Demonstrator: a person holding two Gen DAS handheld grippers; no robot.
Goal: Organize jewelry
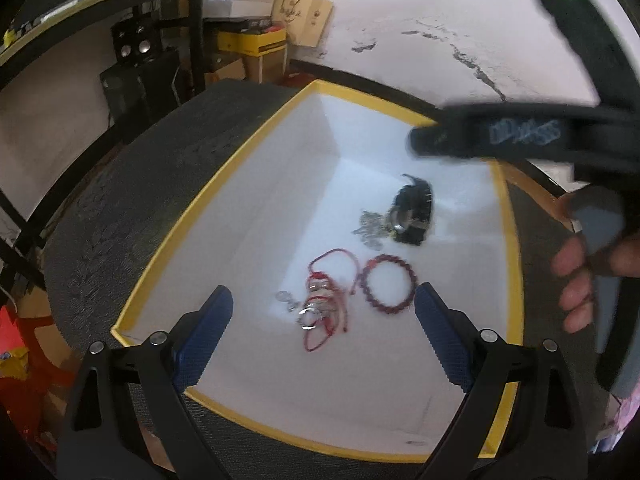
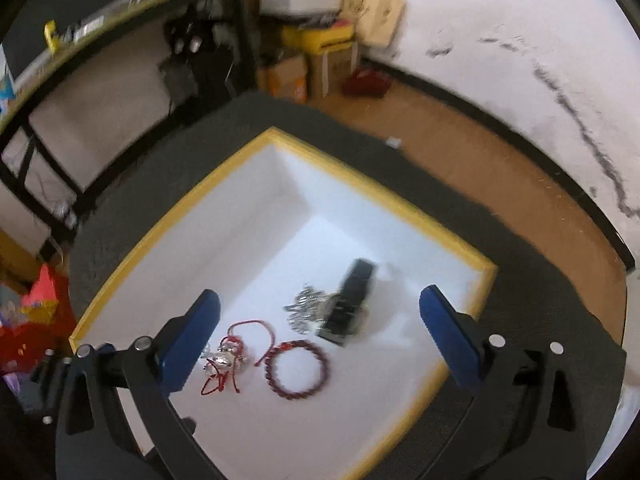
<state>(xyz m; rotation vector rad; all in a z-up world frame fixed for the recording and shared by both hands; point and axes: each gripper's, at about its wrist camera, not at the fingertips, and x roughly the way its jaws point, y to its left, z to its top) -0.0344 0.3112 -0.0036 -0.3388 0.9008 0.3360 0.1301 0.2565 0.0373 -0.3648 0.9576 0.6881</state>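
A white box with a yellow rim [image 1: 172,236] [image 2: 168,216] holds the jewelry. Inside lie a red beaded bracelet [image 1: 388,282] [image 2: 298,368], a red cord bracelet with silver charms [image 1: 324,300] [image 2: 228,356], a silver chain [image 1: 370,226] [image 2: 306,306] and a black watch [image 1: 414,208] [image 2: 350,304]. My left gripper [image 1: 324,336] is open above the box, over the red cord bracelet. My right gripper [image 2: 320,336] is open above the box, over the beaded bracelet and watch. The right gripper's body shows blurred in the left wrist view [image 1: 520,136], held by a hand [image 1: 580,276].
The box sits on a dark grey carpeted surface [image 1: 120,208] [image 2: 540,280]. Behind it are black shelving [image 1: 120,12], speakers [image 1: 136,44], cardboard boxes [image 1: 300,16] and a cracked white wall [image 2: 520,40]. Red items lie low on the left [image 2: 32,320].
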